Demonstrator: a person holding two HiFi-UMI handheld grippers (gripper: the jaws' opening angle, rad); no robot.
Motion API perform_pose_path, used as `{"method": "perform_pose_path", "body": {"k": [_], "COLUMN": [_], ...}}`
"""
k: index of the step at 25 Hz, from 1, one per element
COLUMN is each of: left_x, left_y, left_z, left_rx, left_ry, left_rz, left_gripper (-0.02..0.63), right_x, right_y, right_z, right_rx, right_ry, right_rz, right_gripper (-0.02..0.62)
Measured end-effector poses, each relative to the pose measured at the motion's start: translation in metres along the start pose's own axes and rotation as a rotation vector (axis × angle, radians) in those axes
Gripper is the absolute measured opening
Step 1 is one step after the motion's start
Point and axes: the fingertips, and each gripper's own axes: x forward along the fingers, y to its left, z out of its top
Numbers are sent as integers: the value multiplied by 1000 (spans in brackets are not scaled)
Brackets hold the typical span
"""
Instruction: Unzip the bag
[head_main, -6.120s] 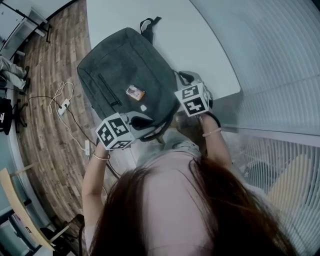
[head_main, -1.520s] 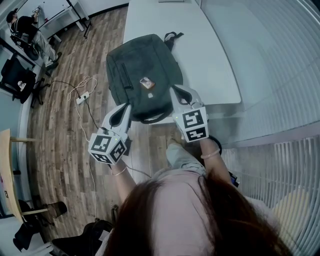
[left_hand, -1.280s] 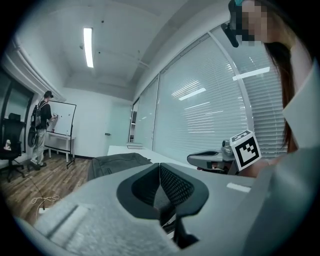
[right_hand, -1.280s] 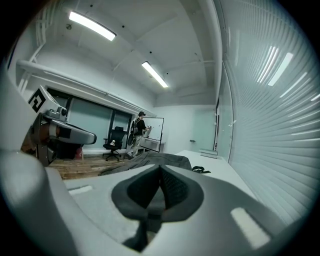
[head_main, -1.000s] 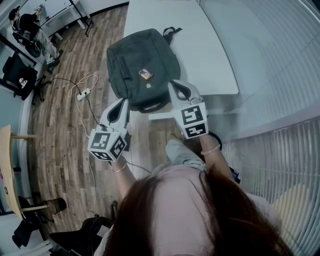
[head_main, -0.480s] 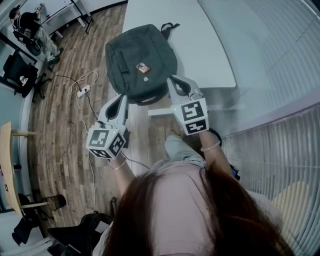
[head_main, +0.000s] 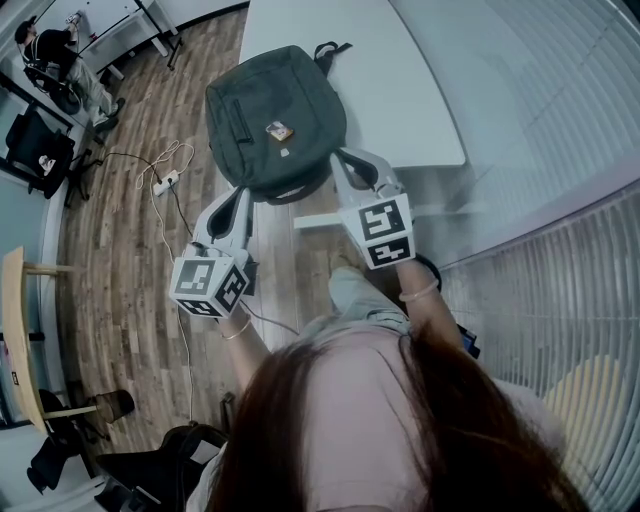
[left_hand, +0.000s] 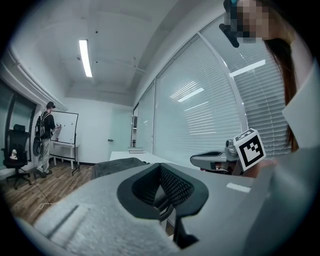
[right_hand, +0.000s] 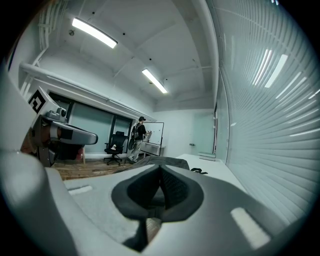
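A dark grey backpack (head_main: 275, 115) lies flat on the white table (head_main: 400, 90), its near end hanging over the table's edge. An orange tag (head_main: 277, 129) sits on its front panel. My left gripper (head_main: 237, 195) hovers just short of the bag's near left corner, shut and empty. To the right of the bag's near end, my right gripper (head_main: 346, 160) is also shut with nothing in it. In the left gripper view the shut left gripper (left_hand: 161, 172) points at the backpack (left_hand: 117, 166). The right gripper (right_hand: 161, 175) faces the backpack (right_hand: 156, 159) too.
A wooden floor (head_main: 130, 230) with a power strip and cables (head_main: 165, 180) lies left of the table. A person (head_main: 55, 55) stands by a whiteboard at the far left near an office chair (head_main: 35, 150). Slatted blinds (head_main: 560, 150) run along the right.
Both grippers have drawn back a little from the backpack's near end, staying shut and empty. The backpack lies as before.
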Motion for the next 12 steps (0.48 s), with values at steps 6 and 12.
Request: {"method": "perform_pose_path", "body": {"k": [6,12], "left_x": [-4,-3], "left_y": [-8,-14], "left_z": [0,-3], "left_rx": [-2,2], "left_ry": [-4,2], "left_rz": [-6,-15], "left_gripper": [11,11], "right_x": [-9,-12], "right_y": [1,2], "right_z": [0,-4], "right_rx": [-4,-6], "right_ry": [4,7], "right_rz": [-4,-5], "right_gripper": [3,3]}}
